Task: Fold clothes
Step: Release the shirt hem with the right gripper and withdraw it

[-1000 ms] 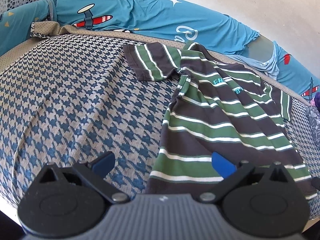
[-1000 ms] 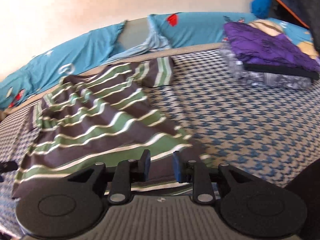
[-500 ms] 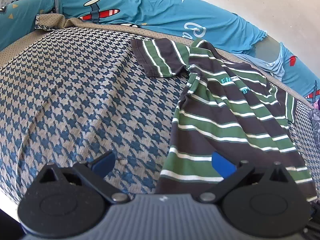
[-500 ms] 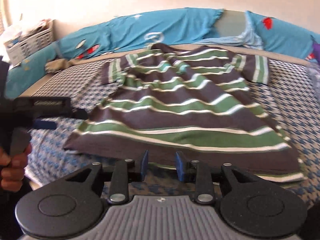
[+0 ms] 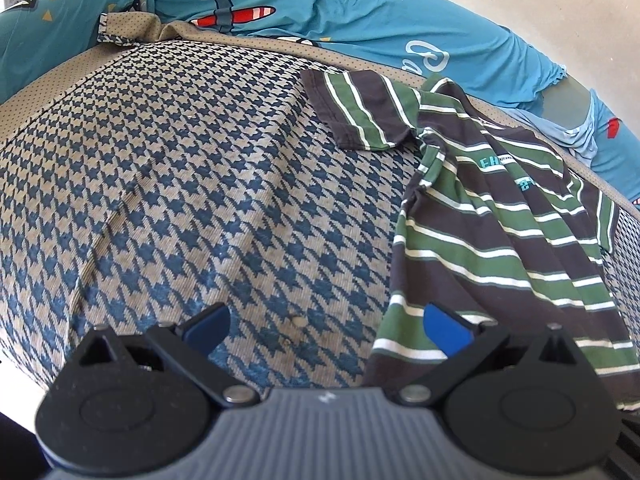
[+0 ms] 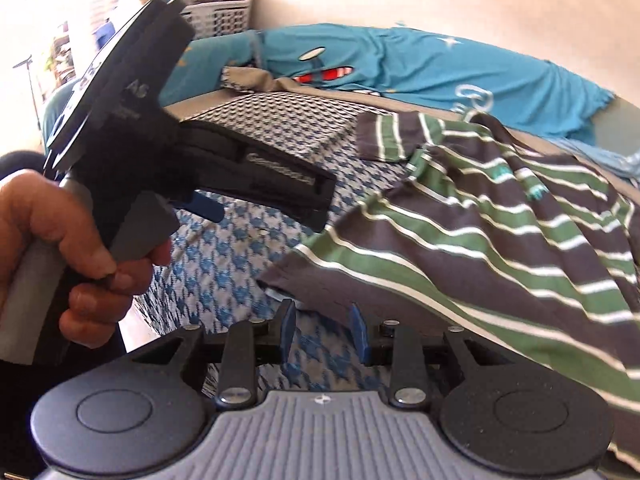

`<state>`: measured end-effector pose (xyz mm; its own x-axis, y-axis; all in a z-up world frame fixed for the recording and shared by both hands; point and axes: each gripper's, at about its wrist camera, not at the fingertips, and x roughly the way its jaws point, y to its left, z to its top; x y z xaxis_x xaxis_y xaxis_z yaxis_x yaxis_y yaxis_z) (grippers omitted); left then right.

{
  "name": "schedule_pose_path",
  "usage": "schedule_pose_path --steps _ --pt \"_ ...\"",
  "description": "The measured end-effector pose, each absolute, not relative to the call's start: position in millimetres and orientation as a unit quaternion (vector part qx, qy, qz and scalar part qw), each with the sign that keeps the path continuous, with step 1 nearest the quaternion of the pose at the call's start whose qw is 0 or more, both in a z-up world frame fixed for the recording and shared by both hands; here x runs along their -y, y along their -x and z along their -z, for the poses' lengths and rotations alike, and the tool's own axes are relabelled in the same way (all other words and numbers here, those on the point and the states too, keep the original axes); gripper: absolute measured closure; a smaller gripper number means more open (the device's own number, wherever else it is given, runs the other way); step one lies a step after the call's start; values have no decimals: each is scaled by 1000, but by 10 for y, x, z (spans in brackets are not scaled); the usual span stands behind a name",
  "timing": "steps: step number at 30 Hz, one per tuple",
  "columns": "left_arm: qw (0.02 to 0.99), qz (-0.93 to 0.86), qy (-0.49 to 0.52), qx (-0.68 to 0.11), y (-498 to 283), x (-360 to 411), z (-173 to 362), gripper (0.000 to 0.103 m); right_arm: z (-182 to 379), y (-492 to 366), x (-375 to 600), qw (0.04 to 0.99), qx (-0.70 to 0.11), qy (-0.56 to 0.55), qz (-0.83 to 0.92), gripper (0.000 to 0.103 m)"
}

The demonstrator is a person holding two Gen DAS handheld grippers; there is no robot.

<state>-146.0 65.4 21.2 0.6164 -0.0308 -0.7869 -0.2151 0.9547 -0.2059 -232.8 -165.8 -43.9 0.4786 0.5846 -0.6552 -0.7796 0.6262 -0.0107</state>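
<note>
We see the left gripper [image 5: 326,326] spread wide, empty, over the bed [image 5: 180,200]. The right gripper [image 6: 322,334] stands narrowly parted by the shirt [image 6: 500,232] hem, seemingly gripping nothing.

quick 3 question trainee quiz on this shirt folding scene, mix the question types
1. True or false: the left tongs are shut on the striped shirt.
2. What pattern covers the bedspread? A plain B houndstooth C floral
3. What lies along the wall behind the shirt?

Key:
1. False; the jaws stand wide open, holding nothing.
2. B
3. A blue airplane-print sheet.
</note>
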Motion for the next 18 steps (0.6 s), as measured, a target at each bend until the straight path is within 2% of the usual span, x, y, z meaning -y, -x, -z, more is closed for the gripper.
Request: schedule_pose_path --steps 14,18 --pt "880 -75 181 -433 1428 -835 -256 0 744 2355 1120 824 -272 271 -416 73" --pt "878 -73 188 -434 1426 -832 -261 0 802 2359 1083 825 -258 286 -413 63"
